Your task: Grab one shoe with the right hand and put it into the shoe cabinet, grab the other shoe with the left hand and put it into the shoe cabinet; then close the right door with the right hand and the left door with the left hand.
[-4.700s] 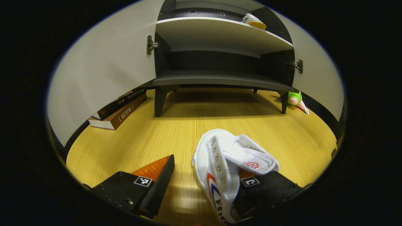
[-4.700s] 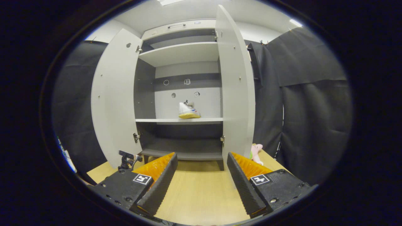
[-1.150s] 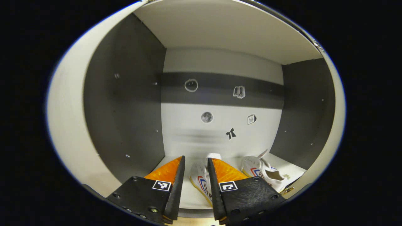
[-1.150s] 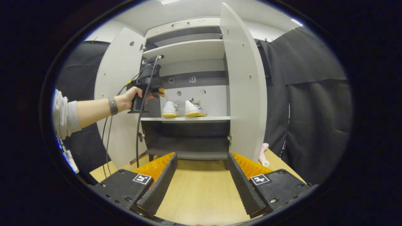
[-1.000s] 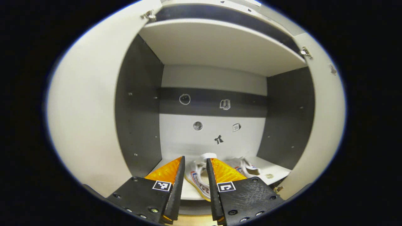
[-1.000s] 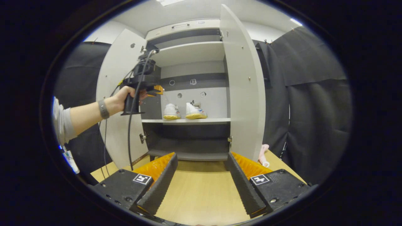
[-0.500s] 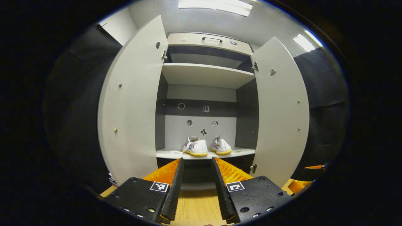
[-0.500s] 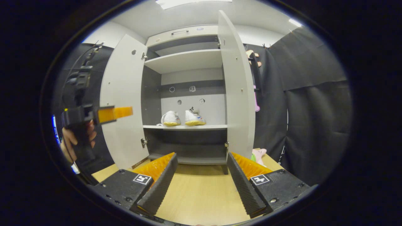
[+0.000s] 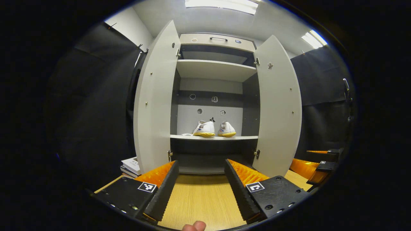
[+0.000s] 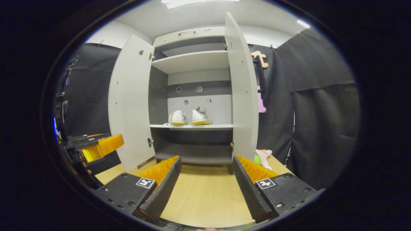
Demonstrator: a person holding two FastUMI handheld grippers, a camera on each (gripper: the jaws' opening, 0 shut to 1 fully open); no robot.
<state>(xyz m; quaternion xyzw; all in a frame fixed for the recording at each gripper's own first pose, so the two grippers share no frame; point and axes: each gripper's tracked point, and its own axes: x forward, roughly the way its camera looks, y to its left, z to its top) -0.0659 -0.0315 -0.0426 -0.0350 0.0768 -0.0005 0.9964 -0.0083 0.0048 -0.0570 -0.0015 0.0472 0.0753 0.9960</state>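
Left gripper view: looking straight into the shoe cabinet [image 9: 214,69] from the near side of the wooden desk [image 9: 200,199]. Left claw [image 9: 199,179] released, fingers spread wide, holding nothing, hovering over the desk. Both doors swung open: left door [image 9: 156,99] and right door [image 9: 278,106] flanking the dark interior. Two white shoes, left shoe [image 9: 204,128] and right shoe [image 9: 226,129], sitting side by side on the middle shelf [image 9: 213,137], heels toward the near side, close together but not clearly touching. Small stickers dotted on the far back panel above them. Stack of books [image 9: 131,166] on the desk at the foot of the left door. A fingertip [image 9: 194,226] poking in at the near edge. Right claw [image 9: 318,162] seen far off at the right, beside the right door.

Right gripper view: same cabinet [image 10: 192,62] seen from a little to the right. Right claw [image 10: 205,178] also released, fingers well apart, empty, above the desk [image 10: 205,199]. Shoes as a pair [image 10: 190,118] on the middle shelf [image 10: 192,127]. Right door [image 10: 244,96] nearly edge-on, left door [image 10: 130,102] wide open. Left claw [image 10: 98,146] at the far left, near the left door, with fingers parted. Pink and green plush toy [image 10: 263,157] on the desk to the right of the cabinet's foot.
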